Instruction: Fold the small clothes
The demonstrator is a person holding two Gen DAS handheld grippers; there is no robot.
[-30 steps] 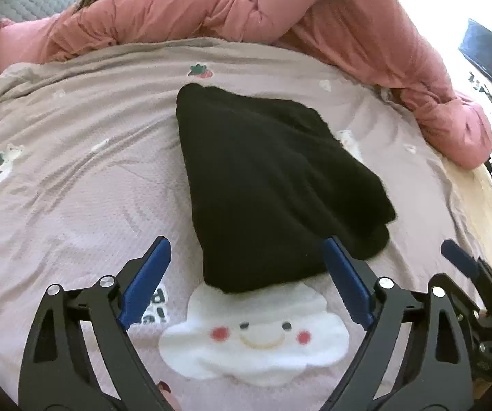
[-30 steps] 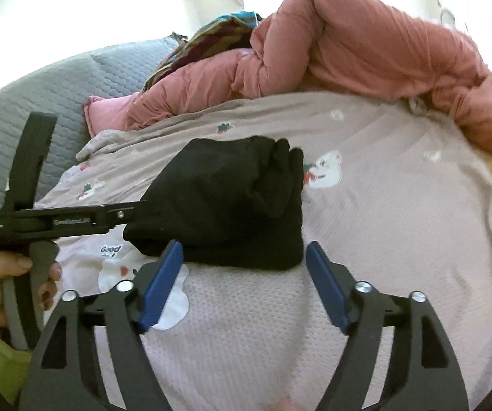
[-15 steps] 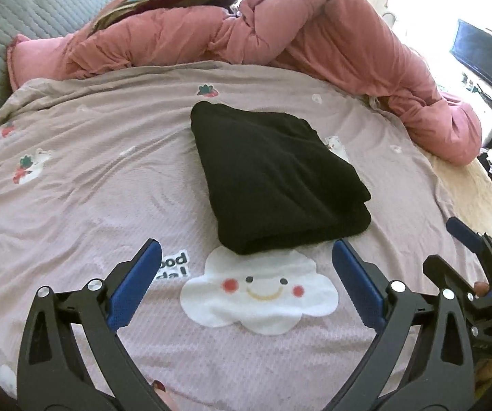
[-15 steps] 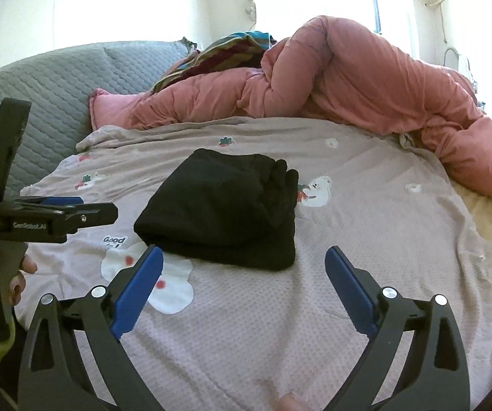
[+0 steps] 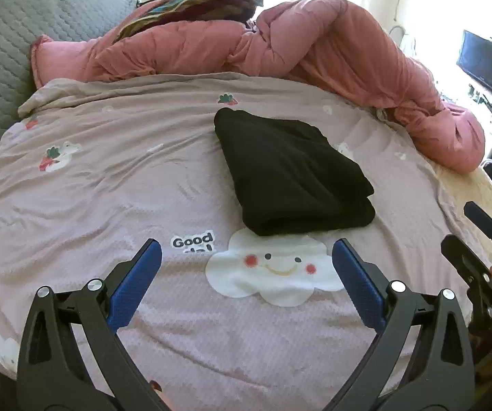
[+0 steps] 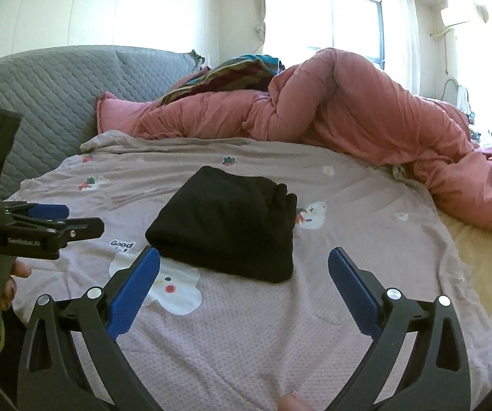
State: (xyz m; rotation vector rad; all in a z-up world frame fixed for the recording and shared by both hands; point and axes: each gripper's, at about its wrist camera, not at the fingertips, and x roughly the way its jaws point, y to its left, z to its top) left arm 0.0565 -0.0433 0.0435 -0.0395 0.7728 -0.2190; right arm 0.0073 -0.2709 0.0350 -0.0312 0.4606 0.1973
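A black garment (image 5: 290,174) lies folded into a compact rectangle on the mauve bedsheet (image 5: 109,178); it also shows in the right wrist view (image 6: 228,229). My left gripper (image 5: 246,274) is open and empty, held back from the garment's near edge above a white cloud print (image 5: 273,270). My right gripper (image 6: 244,281) is open and empty, just short of the garment's near corner. The left gripper shows from the side in the right wrist view (image 6: 50,226), and the right gripper shows at the right edge of the left wrist view (image 5: 485,239).
A bunched pink duvet (image 5: 280,44) runs along the far side and right of the bed. A grey quilted headboard (image 6: 40,82) stands at the left. A striped cloth (image 5: 194,3) lies behind the duvet. A dark screen (image 5: 489,65) is at the far right.
Both grippers have drawn back and up from the folded black garment, which now looks smaller and farther. The garment lies still on the sheet.
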